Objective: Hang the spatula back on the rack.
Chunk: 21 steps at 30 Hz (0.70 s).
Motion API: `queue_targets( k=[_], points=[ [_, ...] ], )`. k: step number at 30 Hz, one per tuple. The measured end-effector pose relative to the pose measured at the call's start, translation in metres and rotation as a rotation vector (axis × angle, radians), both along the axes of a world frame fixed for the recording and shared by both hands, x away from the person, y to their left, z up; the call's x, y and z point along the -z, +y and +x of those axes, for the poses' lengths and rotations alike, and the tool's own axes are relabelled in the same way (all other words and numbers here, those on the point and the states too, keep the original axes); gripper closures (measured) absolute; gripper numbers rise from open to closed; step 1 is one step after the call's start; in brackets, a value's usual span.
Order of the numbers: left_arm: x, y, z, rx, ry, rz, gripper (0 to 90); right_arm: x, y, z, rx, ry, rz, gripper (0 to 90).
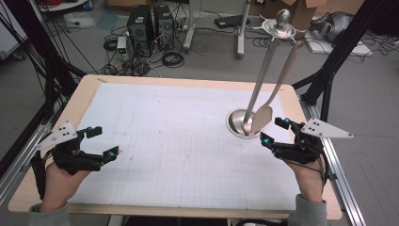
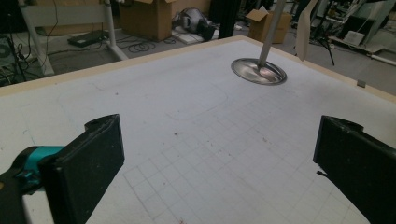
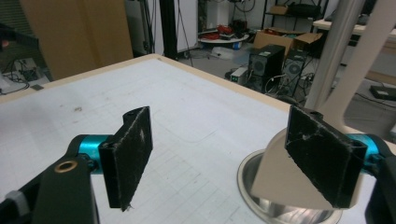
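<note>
At the counter's (image 1: 188, 82) right edge, your right hand-held gripper (image 1: 275, 132) rests low with jaws wide apart and empty, just beside the beige plastic spatula (image 1: 277, 94) hanging on the silver metal utensil stand (image 1: 256, 94). Your left hand-held gripper (image 1: 100, 141) gapes wide, holding nothing.

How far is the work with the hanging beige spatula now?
Looks done: the beige spatula hangs from the steel utensil stand. In hand: nothing; the right gripper is open beside it, the left gripper open over the white grid mat. Left: apparently only pulling back.
</note>
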<state>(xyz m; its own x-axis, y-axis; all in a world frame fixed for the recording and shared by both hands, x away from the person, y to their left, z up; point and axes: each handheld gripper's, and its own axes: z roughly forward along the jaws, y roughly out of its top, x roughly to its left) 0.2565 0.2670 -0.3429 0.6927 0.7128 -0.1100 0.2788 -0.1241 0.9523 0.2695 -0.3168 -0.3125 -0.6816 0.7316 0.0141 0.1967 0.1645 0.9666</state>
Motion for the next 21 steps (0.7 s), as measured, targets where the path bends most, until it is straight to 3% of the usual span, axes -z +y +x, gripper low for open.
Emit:
queue_targets(
  k=[4,14,17,21],
  points=[
    [0.0,0.0,-0.001,-0.001,0.0,0.0,2.3,0.007,0.0,-0.004,-0.017,0.033,0.006,21.9],
    [-0.001,-0.001,-0.001,0.012,-0.008,-0.009,2.3,0.014,-0.001,-0.011,-0.104,0.024,0.023,21.6],
    [-0.002,-0.001,0.0,0.016,-0.012,-0.017,2.3,0.017,0.0,-0.014,-0.093,0.021,0.002,21.6],
    [-0.003,0.0,0.001,0.015,-0.012,-0.019,2.3,0.02,-0.004,-0.017,-0.061,0.016,0.029,21.6]
  ],
)
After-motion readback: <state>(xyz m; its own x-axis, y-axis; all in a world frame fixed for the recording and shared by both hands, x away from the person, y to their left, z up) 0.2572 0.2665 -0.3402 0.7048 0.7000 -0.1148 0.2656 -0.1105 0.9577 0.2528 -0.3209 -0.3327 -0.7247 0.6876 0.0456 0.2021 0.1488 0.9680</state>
